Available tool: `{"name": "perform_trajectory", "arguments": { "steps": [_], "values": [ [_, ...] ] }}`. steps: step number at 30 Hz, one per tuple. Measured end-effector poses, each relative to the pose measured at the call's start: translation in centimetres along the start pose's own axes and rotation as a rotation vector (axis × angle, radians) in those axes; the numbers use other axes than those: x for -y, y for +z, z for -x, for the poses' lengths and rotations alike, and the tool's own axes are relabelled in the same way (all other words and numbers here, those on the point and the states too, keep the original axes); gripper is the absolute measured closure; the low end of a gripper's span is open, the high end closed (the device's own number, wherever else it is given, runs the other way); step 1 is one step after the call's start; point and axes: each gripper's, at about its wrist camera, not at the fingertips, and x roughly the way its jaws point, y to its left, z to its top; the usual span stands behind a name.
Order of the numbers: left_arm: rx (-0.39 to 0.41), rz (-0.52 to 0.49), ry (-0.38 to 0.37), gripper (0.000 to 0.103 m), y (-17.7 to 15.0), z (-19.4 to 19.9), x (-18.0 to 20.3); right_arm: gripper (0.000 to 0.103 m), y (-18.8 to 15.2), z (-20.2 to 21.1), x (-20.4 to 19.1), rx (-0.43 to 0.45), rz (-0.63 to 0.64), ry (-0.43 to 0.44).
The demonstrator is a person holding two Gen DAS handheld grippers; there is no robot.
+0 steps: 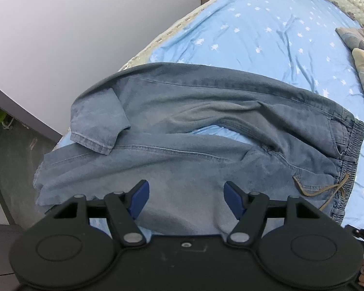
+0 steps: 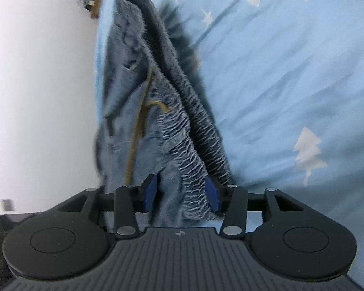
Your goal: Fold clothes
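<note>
The denim trousers (image 1: 194,131) lie spread on the blue bedsheet (image 1: 267,31), 1 hem flipped over, folding barely begun. The left gripper (image 1: 185,198) hovers spread wide; the right gripper (image 2: 182,194) straddles the elastic waistband (image 2: 194,131), jaws apart, not yet pinching.

The left gripper (image 1: 185,200) had black linkage arms on silver pivot pins, blue pads (image 1: 139,200) and two round black discs on a smooth black body. The right gripper (image 2: 182,195) matched it, but its grey body was ribbed, with a small round emblem.
</note>
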Motion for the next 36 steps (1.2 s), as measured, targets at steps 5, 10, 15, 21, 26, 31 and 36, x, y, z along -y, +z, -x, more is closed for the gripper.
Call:
{"name": "perform_trajectory", "arguments": {
  "steps": [5,10,15,21,26,31,36],
  "values": [
    [0.028,0.022,0.004,0.037,0.0,0.9,-1.0,0.055,0.4,-0.9,-0.5,0.007,0.034,-0.066],
    [0.018,0.065,0.000,0.037,-0.1,0.9,-1.9,0.054,0.5,-2.4,0.3,-0.035,0.003,-0.038],
    [0.034,0.099,-0.078,0.035,0.2,1.4,-2.2,0.059,-0.1,-4.4,1.0,-0.025,-0.111,0.034],
    [0.053,0.116,-0.077,0.034,0.7,1.9,-2.3,0.094,-2.2,-3.8,-2.5,0.143,-0.097,-0.056],
    [0.066,0.170,-0.087,0.034,1.3,1.8,-3.6,0.095,-3.1,2.0,-2.7,0.311,-0.132,-0.103],
    [0.075,0.230,-0.093,0.034,2.0,1.7,-5.2,0.095,-2.0,6.7,-2.6,0.423,-0.102,-0.154],
    [0.089,0.284,-0.090,0.034,2.2,1.8,-7.0,0.096,-0.7,7.5,-2.0,0.445,-0.050,-0.241]
  ]
}}
